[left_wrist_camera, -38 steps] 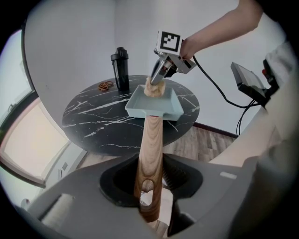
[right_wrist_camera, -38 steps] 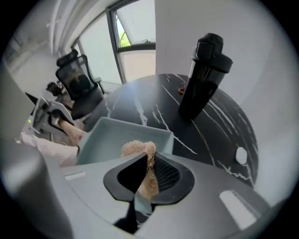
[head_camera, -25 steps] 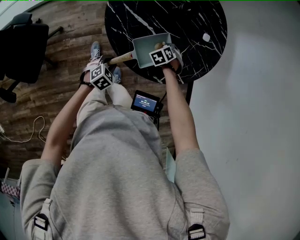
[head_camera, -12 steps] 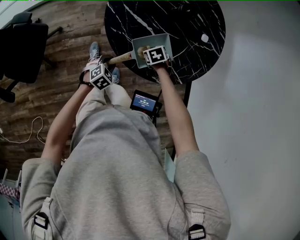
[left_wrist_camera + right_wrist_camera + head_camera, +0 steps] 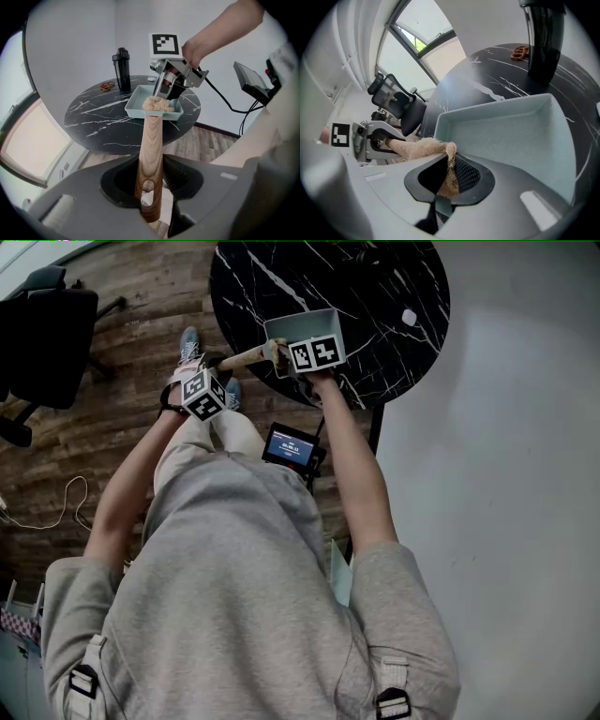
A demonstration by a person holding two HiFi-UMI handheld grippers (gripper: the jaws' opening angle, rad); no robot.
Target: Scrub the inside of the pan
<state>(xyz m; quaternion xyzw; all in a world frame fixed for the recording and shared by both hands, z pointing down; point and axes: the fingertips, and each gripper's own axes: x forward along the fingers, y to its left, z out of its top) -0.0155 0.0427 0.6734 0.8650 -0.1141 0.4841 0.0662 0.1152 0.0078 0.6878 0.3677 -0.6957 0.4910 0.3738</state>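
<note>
on the black marble table [image 5: 384,282], near the edge by the person: pale blue pan [image 5: 511,131]. l gripper [image 5: 151,185] clamped on its wooden handle [image 5: 153,145], hasn't budged, so pan steady. r gripper [image 5: 449,183] pinched tight on tan fibrous scrub pad [image 5: 429,149]. vs 1 s ago: r gripper has slid across the pan twd the handle end and rolled over; pad now up against the handle-side wall. judgement: scrub stroke underway, one sweep across the floor done, far corners prob. still to cover.

A grey short-sleeved T-shirt [image 5: 244,587], black strap buckles [image 5: 82,682] at 7 o'clock; black-and-white marker cubes [image 5: 202,394] top left gripper [image 5: 217,364] and right gripper [image 5: 279,353].
</note>
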